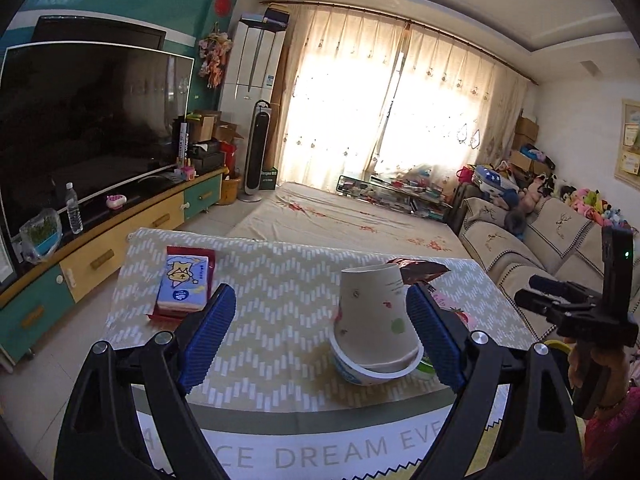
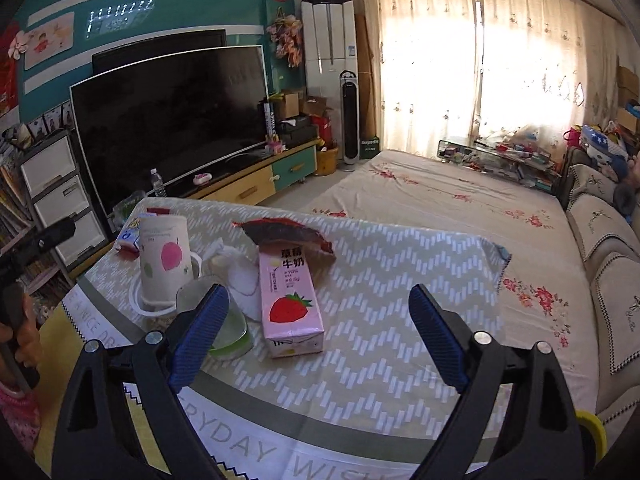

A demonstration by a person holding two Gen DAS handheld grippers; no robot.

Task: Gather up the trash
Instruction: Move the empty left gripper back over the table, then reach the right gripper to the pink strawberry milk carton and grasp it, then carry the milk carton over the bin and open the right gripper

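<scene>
A paper cup (image 1: 374, 312) stands upside down in a white plastic tub (image 1: 374, 372) on the patterned table; it also shows in the right wrist view (image 2: 164, 260). My left gripper (image 1: 320, 324) is open, its right finger beside the cup. A pink strawberry milk carton (image 2: 288, 300) stands mid-table with a dark red snack wrapper (image 2: 288, 234) behind it, crumpled white tissue (image 2: 240, 280) to its left and a clear green-bottomed cup (image 2: 224, 328) by my left finger. My right gripper (image 2: 318, 322) is open and empty, just in front of the carton.
A blue tissue pack (image 1: 184, 284) lies on a red wrapper at the table's far left. A TV stand (image 1: 120, 236) with a water bottle (image 1: 74, 208) is left. A flowered mat (image 2: 440, 208) and a sofa (image 2: 608, 248) lie right.
</scene>
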